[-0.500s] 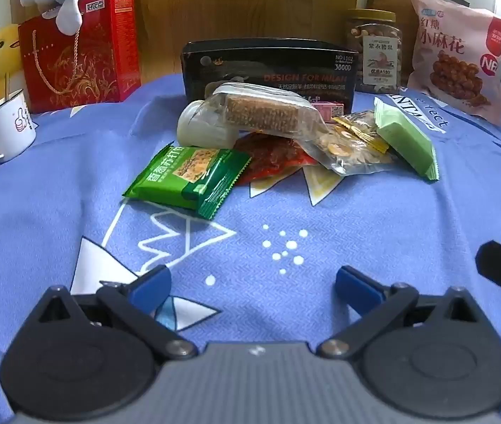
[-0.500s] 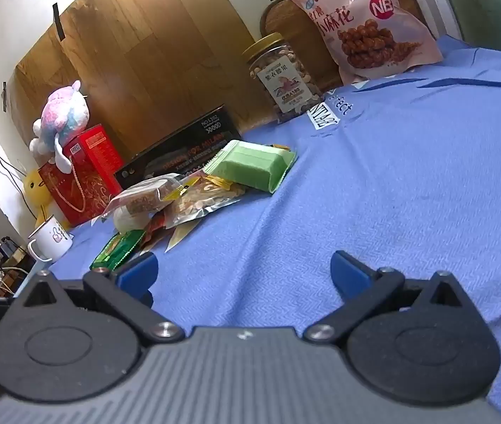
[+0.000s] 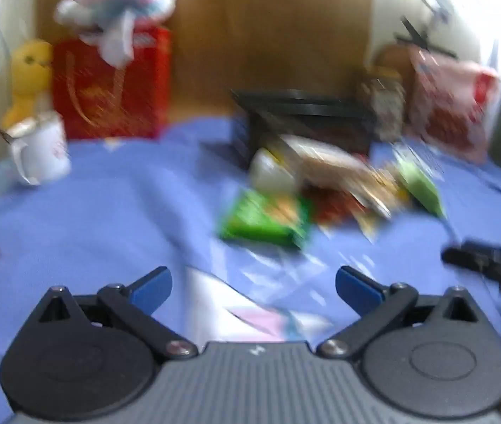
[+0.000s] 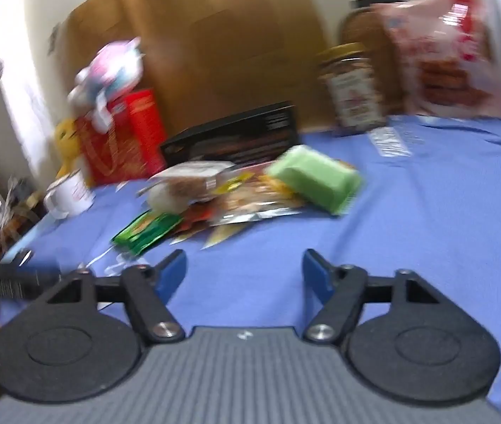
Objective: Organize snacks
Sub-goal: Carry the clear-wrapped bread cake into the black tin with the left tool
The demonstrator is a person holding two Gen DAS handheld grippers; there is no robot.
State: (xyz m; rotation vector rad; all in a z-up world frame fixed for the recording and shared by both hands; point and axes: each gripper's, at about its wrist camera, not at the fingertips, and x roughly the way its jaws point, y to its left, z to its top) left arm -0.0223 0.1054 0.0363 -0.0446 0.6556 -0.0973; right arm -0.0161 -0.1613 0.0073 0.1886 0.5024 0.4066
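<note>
A pile of snack packets lies on the blue cloth in front of an open black box (image 3: pixel 303 120) (image 4: pixel 236 137). It holds a dark green packet (image 3: pixel 264 219) (image 4: pixel 144 229), a light green packet (image 3: pixel 419 183) (image 4: pixel 317 176), a clear-wrapped bar (image 3: pixel 324 159) (image 4: pixel 194 180) and several others. My left gripper (image 3: pixel 253 282) is open and empty, well short of the pile. My right gripper (image 4: pixel 244 272) is open and empty, also short of it. Both views are motion-blurred.
A white mug (image 3: pixel 38 155) (image 4: pixel 70 190), a red gift bag (image 3: pixel 112 88) (image 4: pixel 119 141) with a plush toy (image 3: pixel 123 3) and a yellow toy (image 3: pixel 28 74) stand at the back left. A nut jar (image 4: pixel 352 88) (image 3: pixel 381 102) and a pink snack bag (image 4: pixel 448 53) (image 3: pixel 451 99) stand back right.
Both grippers have moved fast; the views are now blurred. The left view has swung so the pile sits further right. The right view has turned toward the pile. Both stay open.
</note>
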